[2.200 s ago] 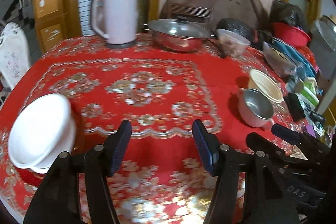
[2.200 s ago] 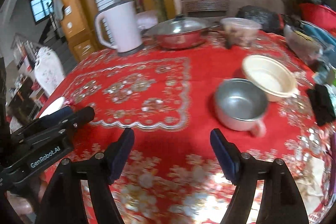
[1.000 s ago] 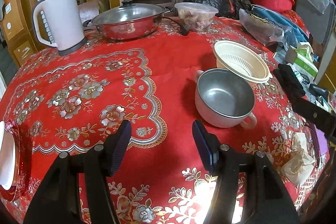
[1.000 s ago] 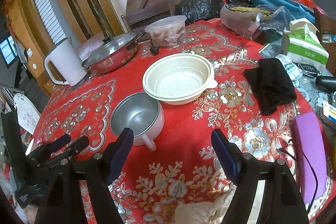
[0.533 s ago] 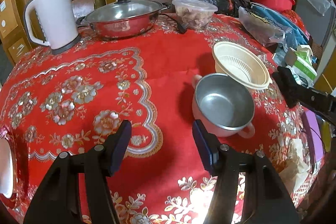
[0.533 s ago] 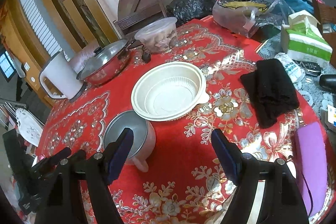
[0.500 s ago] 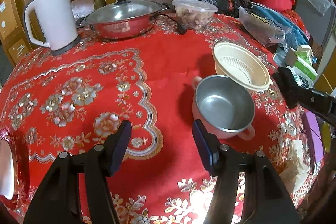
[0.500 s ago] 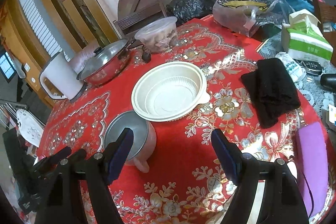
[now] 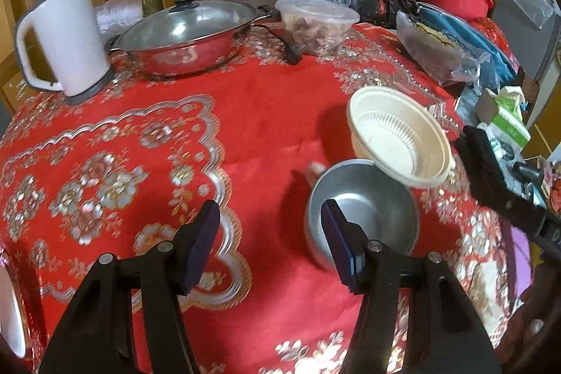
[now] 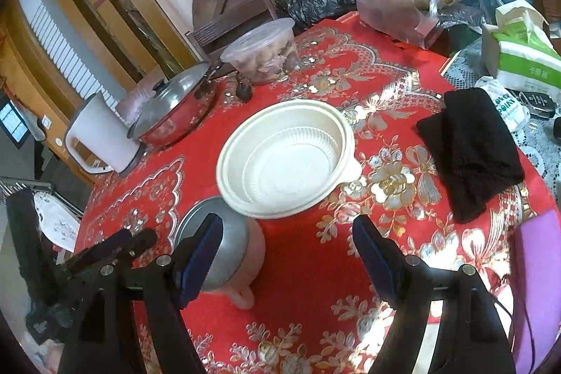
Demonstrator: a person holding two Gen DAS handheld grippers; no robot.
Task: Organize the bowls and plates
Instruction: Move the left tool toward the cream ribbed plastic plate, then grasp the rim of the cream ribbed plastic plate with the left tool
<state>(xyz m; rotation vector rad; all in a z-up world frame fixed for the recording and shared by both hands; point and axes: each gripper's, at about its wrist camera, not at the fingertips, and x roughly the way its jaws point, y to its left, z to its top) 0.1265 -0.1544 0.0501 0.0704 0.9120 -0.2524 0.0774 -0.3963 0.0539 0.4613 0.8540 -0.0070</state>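
Note:
A cream plastic bowl (image 9: 399, 135) (image 10: 285, 160) lies on the red tablecloth, its rim overlapping a steel bowl with pink handles (image 9: 364, 209) (image 10: 228, 244). My left gripper (image 9: 271, 240) is open, and its right finger hangs in front of the steel bowl's near rim. My right gripper (image 10: 287, 255) is open too, just short of the cream bowl, its left finger over the steel bowl. A white plate edge (image 9: 10, 314) shows at the far left on a red dish.
At the back stand a white kettle (image 9: 66, 41), a lidded steel pan (image 9: 186, 30) and a clear food tub (image 9: 315, 23). Bags (image 9: 438, 44), a tissue pack (image 10: 519, 55), a black cloth (image 10: 470, 149) and a purple case (image 10: 540, 286) crowd the right side.
Both grippers have swung right and moved closer to the two bowls. The white plate stack has slid to the left edge of the left wrist view. Both stay open.

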